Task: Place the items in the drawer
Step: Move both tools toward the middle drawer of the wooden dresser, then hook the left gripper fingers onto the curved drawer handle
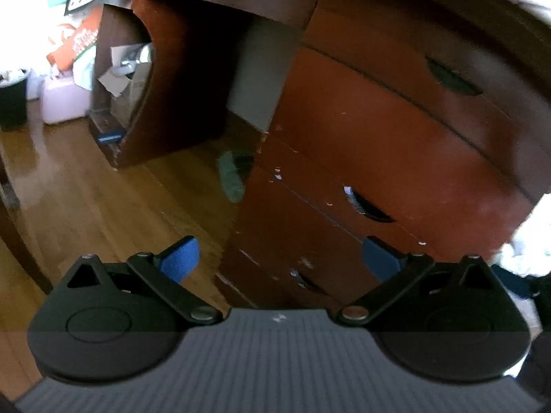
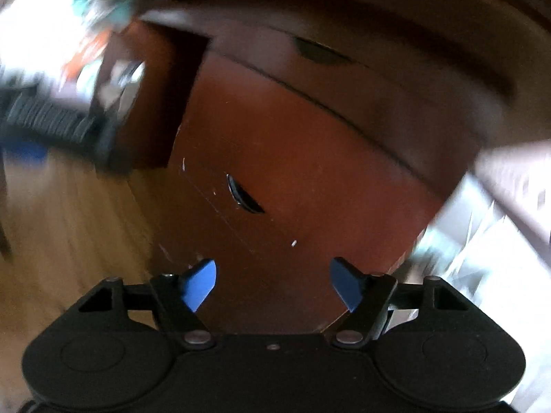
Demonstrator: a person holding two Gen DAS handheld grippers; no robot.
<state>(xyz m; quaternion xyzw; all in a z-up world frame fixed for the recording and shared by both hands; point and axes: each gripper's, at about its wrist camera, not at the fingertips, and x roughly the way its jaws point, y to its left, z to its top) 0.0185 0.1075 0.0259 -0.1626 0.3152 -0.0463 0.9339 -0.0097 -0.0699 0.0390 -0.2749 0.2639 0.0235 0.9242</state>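
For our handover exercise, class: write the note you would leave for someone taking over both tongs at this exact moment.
Left tongs: open, empty, facing the stack of drawers.
Right tongs: open, empty, aimed at the middle drawer, below its handle slot.
Drawers: the top drawer, the middle one and the bottom drawer all look shut.
Items: none held; the right view is too blurred to identify any.
Done: nothing visible yet.
Left: open a drawer, fetch the items, put them in.
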